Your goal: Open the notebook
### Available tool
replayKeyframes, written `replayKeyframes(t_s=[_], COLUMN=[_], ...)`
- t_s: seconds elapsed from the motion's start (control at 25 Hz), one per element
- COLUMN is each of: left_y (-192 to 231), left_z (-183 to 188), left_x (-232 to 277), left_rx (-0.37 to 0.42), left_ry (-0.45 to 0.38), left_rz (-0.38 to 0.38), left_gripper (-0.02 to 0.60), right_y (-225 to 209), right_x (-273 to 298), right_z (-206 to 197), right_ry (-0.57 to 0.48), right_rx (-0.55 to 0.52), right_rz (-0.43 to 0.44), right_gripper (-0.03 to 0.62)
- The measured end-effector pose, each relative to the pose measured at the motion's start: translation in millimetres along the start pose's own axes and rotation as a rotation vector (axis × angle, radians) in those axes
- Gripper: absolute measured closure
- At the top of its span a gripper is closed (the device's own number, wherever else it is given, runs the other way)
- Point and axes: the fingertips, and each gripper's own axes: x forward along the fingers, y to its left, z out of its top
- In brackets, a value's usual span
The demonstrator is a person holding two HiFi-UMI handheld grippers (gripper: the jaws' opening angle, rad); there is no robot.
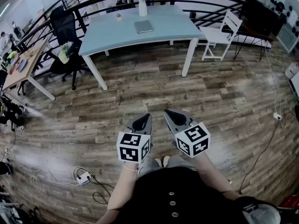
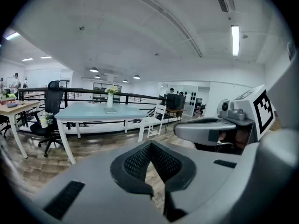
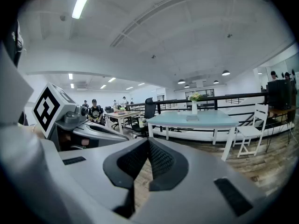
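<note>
lying on table (image 1: 117, 37): notebook (image 1: 144, 26), closed, thin, grey cover, flat, near vase (image 1: 142, 6)
left gripper (image 1: 148, 117): jaws clenched together, empty
right gripper (image 1: 168, 112): jaws clenched together, empty

Notebook (image 1: 144, 26): grey, closed, lying flat.
Place: middle of pale blue counter (image 1: 173, 24), just beside white vase (image 1: 143, 7).
</note>
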Motion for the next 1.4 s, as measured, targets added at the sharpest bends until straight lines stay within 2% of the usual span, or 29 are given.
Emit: replayKeyframes(t_s=[0.4,0.64,0.84,0.96,1.0,1.08,1.28,1.4], left_y=[-9.0,-15.5,-14.2,-17.1,-18.9,-24.6,-31.8,-33.0], left_z=[1.7,3.6,13.9,16.1,14.0,8.9,8.3,6.6], left_x=[17.7,23.8,30.0,38.0,42.1,50.0,59.6,63.5], left_rx=[-0.004,-0.005,-0.019,-0.022,-0.028,-0.034,-0.027,-0.026], left_ry=[0.006,-0.007,-0.072,-0.073,-0.064,-0.042,-0.032,-0.027], left_rz=[-0.003,-0.017,0.044,0.049,0.049,0.047,0.054,0.062], left_gripper=[0.565,0.565,0.561,0.560,0.550,0.468,0.430,0.428], right_y=[-5.2,-14.3,-24.0,-32.8,-35.9,-42.5,-51.8,-55.7], right_x=[-5.7,-9.9,-15.5,-14.8,-15.5,-18.5,-19.2,-22.1], right_z=[4.3,12.7,4.8,-2.0,-4.1,-6.9,-9.4,-12.7], right_ry=[-0.008,-0.079,-0.068,-0.049,-0.045,-0.042,-0.034,-0.028], right_rx=[-0.014,0.036,0.040,0.036,0.037,0.041,0.042,0.046], right_rz=[0.014,0.031,0.057,0.052,0.054,0.059,0.078,0.085], right_gripper=[0.595,0.591,0.591,0.591,0.591,0.591,0.591,0.591])
